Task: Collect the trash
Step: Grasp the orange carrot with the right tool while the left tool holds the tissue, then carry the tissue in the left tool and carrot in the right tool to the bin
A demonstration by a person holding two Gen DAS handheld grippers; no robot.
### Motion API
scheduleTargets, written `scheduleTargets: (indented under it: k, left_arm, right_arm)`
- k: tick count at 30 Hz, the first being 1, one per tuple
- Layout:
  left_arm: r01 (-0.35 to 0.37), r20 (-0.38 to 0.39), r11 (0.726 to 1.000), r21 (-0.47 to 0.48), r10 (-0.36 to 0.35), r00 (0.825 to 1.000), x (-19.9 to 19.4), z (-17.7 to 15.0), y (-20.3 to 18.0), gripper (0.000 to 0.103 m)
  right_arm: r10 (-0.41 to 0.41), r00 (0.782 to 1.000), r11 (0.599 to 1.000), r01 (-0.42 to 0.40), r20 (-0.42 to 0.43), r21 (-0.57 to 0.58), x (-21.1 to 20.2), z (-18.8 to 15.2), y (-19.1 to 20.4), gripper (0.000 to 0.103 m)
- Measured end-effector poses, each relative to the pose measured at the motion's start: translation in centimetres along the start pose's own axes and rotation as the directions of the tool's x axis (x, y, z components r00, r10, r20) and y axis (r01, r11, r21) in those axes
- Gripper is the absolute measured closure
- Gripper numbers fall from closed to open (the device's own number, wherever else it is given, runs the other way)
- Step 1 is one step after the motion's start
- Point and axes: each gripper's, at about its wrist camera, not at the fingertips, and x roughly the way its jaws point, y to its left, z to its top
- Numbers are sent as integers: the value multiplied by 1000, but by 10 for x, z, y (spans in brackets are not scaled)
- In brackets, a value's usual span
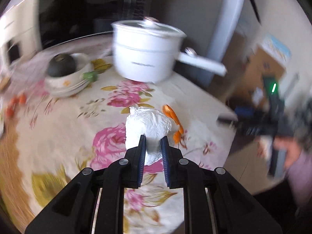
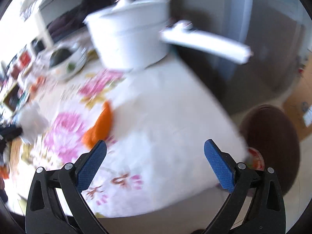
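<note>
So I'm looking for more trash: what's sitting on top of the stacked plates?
A cream bowl sits on the plates, holding a dark round thing. Whatever lies beneath it in the bowl is hidden.

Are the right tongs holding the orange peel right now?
No, the right tongs stand wide open with nothing between them; the orange peel lies on the tablecloth beside them.

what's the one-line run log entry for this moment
left claw: shut on crumpled white tissue | right claw: open, empty, above floral tablecloth | orange peel: on table
</note>
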Motion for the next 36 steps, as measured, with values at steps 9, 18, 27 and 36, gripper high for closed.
scheduleTargets:
  k: [9,18,27,36]
  left_arm:
    - [-161,214,977,-141,189,958,-38,8,8,86]
    - [-283,237,940,-192,324,916,-28,10,16,86]
    - [-293,235,925,-243,349,907,-25,8,15,86]
    - [-273,272,931,-241,335,902,-28,12,-6,86]
  right_arm:
    - [76,992,991,-63,-104,122,67,13,65,7]
    - [-31,997,999,33,-70,25,86,13,89,80]
    - [21,997,999,-23,67,28,39,22,74,86]
    - [24,967,999,-33,252,32,-28,26,61,86]
